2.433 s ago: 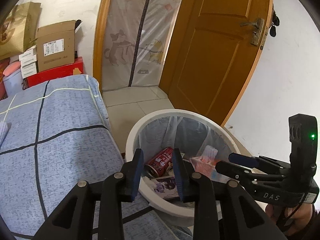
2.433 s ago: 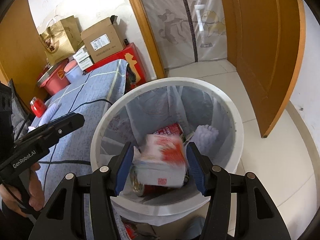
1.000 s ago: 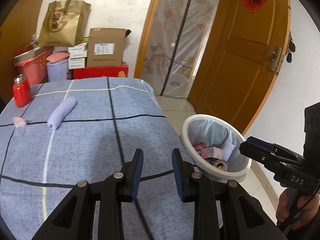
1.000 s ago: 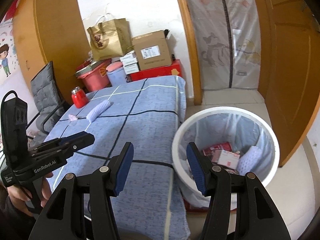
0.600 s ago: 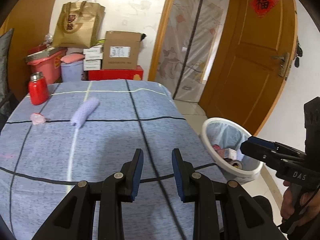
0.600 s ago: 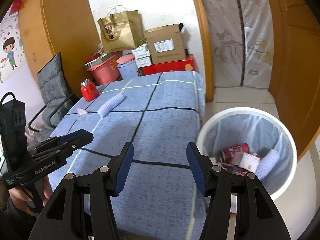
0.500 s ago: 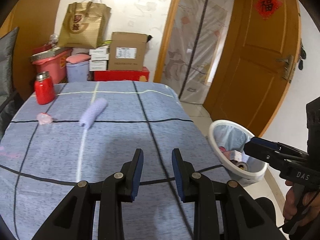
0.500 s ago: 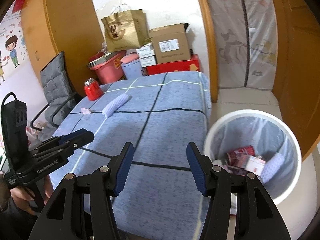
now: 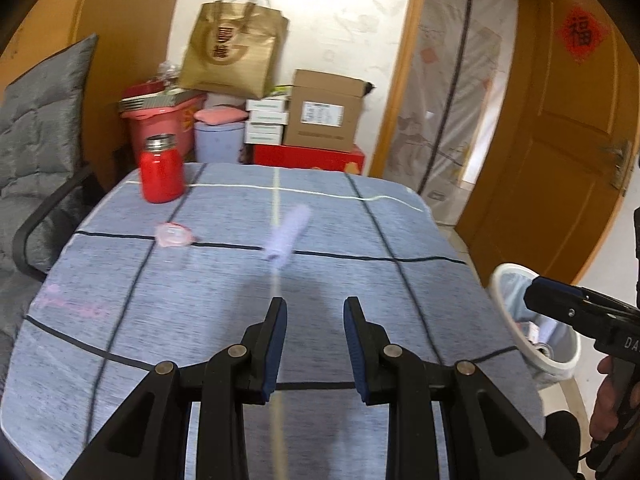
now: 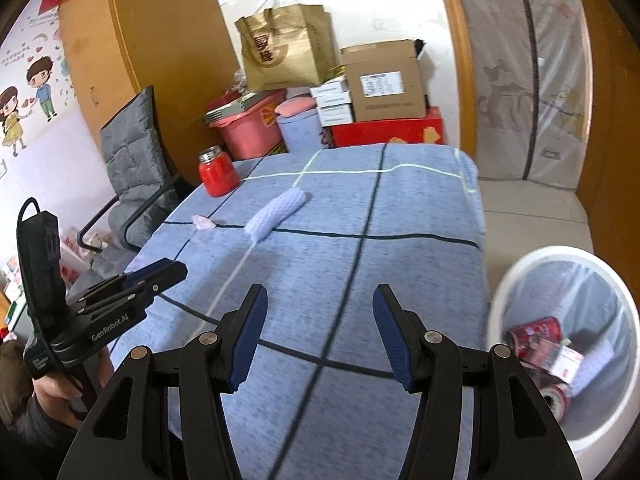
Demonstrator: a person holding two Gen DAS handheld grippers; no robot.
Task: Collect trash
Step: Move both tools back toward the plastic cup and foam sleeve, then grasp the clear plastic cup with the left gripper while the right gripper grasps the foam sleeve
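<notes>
Nearest, left gripper (image 9: 314, 344) and right gripper (image 10: 316, 334) both released, nothing between the blue pads. Beyond, on the blue checked tablecloth (image 9: 208, 280): a pale purple foam sleeve (image 9: 287, 233), a small pink crumpled wrapper (image 9: 173, 235). Beside the table, white plastic-lined trash bin (image 10: 622, 408).

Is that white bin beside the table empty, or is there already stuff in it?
Not empty: the white bin holds a red can and a small carton.

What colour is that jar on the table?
Red jar with a silver lid, clearest in the left wrist view.
</notes>
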